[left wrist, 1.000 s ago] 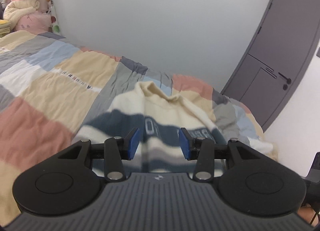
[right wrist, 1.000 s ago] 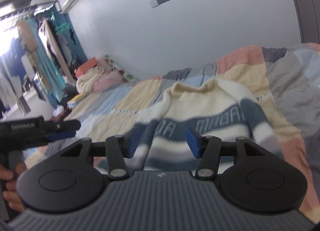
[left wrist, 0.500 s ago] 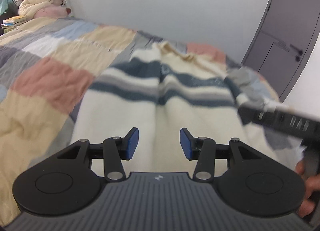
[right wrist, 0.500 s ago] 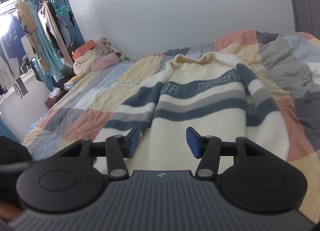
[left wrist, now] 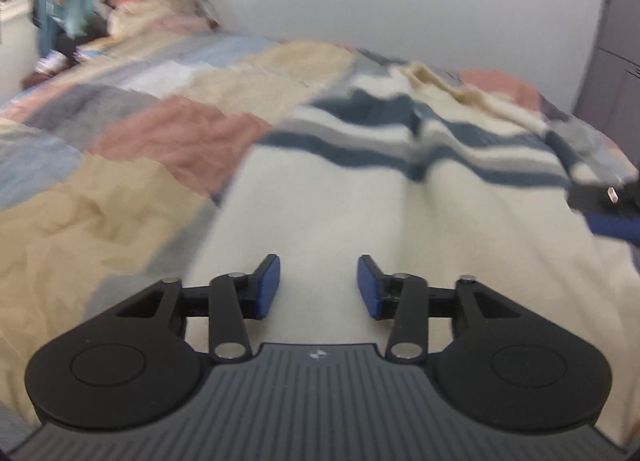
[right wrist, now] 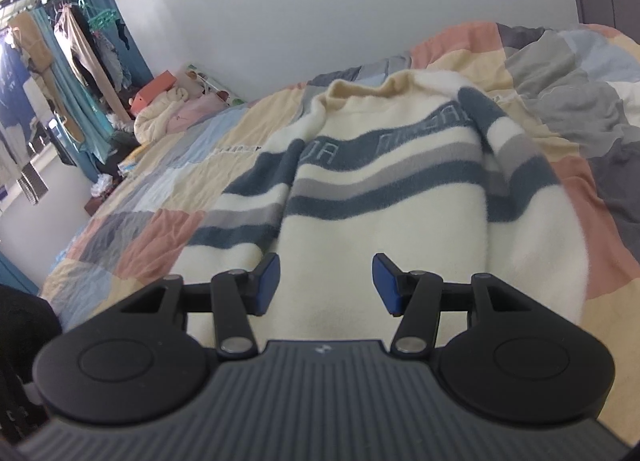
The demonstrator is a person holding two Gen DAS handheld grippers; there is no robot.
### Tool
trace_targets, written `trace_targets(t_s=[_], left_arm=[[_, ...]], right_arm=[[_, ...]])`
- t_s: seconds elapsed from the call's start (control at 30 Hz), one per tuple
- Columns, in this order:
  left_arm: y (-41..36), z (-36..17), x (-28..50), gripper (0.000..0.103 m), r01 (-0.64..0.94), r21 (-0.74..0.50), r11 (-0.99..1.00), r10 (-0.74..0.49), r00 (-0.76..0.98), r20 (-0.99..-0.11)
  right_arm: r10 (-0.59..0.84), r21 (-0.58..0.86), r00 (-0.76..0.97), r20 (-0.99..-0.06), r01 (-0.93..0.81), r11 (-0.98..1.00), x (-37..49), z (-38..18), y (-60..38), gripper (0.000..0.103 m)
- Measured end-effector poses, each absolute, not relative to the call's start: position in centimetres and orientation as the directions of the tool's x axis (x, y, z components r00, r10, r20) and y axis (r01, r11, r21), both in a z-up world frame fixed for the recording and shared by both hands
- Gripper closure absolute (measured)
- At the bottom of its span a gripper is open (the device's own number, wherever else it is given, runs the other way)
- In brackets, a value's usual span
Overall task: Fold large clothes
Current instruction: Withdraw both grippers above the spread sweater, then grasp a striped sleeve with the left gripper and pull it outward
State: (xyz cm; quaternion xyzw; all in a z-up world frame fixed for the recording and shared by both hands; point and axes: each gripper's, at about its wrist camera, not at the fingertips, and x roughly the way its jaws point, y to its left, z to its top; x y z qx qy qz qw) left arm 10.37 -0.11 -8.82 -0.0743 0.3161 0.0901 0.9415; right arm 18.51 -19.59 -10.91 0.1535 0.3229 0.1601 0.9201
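A cream sweater [right wrist: 384,229] with dark blue and grey stripes lies spread on the patchwork bed, collar at the far end; it also shows in the left wrist view [left wrist: 340,197]. Both sleeves lie folded in over the body. My left gripper [left wrist: 318,287] is open and empty, low over the sweater's near hem. My right gripper [right wrist: 324,283] is open and empty over the near hem too. The right gripper's blue-padded tip [left wrist: 612,213] shows at the right edge of the left wrist view.
The patchwork quilt [right wrist: 160,189] covers the bed. A pile of cream and pink bedding [right wrist: 172,113] sits at the far left corner. Hanging clothes and a blue curtain [right wrist: 76,73] stand left of the bed. A grey door [left wrist: 616,45] is at the right.
Both grippers have dropped from a raised view to low over the sweater's near hem. The left view has swung left. Both stay open.
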Motion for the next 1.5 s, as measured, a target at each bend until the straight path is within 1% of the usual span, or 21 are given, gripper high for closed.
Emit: trace_targets(t_s=[0.03,0.07,0.13,0.23,0.43,0.57,0.67,0.77,0.8,0.87,0.9,0.97,1.07,1.13,1.2,1.3,1.4,1.5], left_arm=[[0.3,-8.8,10.4,0.088,-0.23,-0.087,0.969,0.133,0.787,-0.603],[1.0,-8.8,10.6,0.094,-0.247,-0.11,0.963,0.133,0.786,-0.604],[2.4,-8.7,10.9,0.098,-0.287,-0.157,0.945,0.138,0.785,-0.604],[4.5,-7.9,11.0,0.101,-0.334,-0.202,0.921,0.164,0.8,-0.577],[8.4,-4.9,11.6,0.102,-0.361,-0.264,0.895,0.185,0.836,-0.517],[12.0,-2.0,13.4,0.103,-0.371,-0.271,0.888,0.212,0.854,-0.475],[14.6,0.3,14.7,0.103,-0.375,-0.259,0.89,0.24,0.869,-0.433],[17.2,2.3,17.4,0.103,-0.366,-0.21,0.907,0.256,0.872,-0.417],[18.2,2.9,18.4,0.103,-0.363,-0.207,0.908,0.251,0.87,-0.424],[19.9,3.8,19.8,0.103,-0.303,-0.254,0.918,0.162,0.875,-0.456],[19.7,4.0,20.0,0.103,-0.29,-0.245,0.925,0.154,0.876,-0.457],[18.2,3.4,20.2,0.103,-0.217,-0.195,0.957,0.098,0.869,-0.485],[15.2,1.2,19.9,0.102,-0.133,-0.233,0.963,-0.012,0.846,-0.533],[13.1,-0.2,19.7,0.102,-0.08,-0.248,0.966,-0.072,0.832,-0.55],[11.1,-1.3,19.0,0.102,-0.065,-0.252,0.965,-0.087,0.832,-0.547],[8.7,-2.9,18.0,0.102,-0.043,-0.302,0.952,-0.143,0.812,-0.567],[6.4,-4.5,16.4,0.102,-0.026,-0.341,0.94,-0.197,0.775,-0.601],[4.2,-5.7,14.0,0.1,-0.039,-0.359,0.932,-0.219,0.73,-0.648]], right_arm=[[0.393,0.376,0.735,-0.552,-0.201,0.905,18.6,-11.1,-19.3,0.048],[0.394,0.365,0.728,-0.561,-0.21,0.907,18.6,-11.3,-19.0,0.048],[0.393,0.339,0.714,-0.579,-0.227,0.913,18.6,-11.9,-18.3,0.048],[0.391,0.327,0.7,-0.597,-0.232,0.916,18.9,-12.4,-17.9,0.048],[0.392,0.332,0.69,-0.609,-0.227,0.915,19.5,-12.8,-17.9,0.048],[0.385,0.331,0.684,-0.62,-0.217,0.918,20.0,-13.1,-17.8,0.048],[0.386,0.339,0.68,-0.624,-0.21,0.917,20.5,-13.3,-17.8,0.048],[0.384,0.343,0.676,-0.629,-0.201,0.917,21.0,-13.5,-17.6,0.048],[0.384,0.344,0.674,-0.63,-0.201,0.917,21.2,-13.6,-17.5,0.048],[0.383,0.344,0.675,-0.631,-0.2,0.917,21.5,-13.7,-17.4,0.048],[0.382,0.346,0.675,-0.631,-0.196,0.917,21.7,-13.8,-17.4,0.048],[0.387,0.362,0.669,-0.634,-0.185,0.914,22.3,-13.9,-17.5,0.048],[0.402,0.394,0.663,-0.631,-0.172,0.903,23.1,-13.8,-17.5,0.048],[0.406,0.403,0.663,-0.629,-0.169,0.9,23.6,-13.7,-17.4,0.048],[0.409,0.407,0.664,-0.626,-0.17,0.898,23.7,-13.7,-17.5,0.048],[0.4,0.402,0.665,-0.631,-0.162,0.901,24.1,-13.9,-17.7,0.048],[0.417,0.427,0.66,-0.625,-0.159,0.89,24.3,-13.8,-18.1,0.048],[0.43,0.443,0.663,-0.613,-0.163,0.882,24.0,-13.4,-18.4,0.048]])
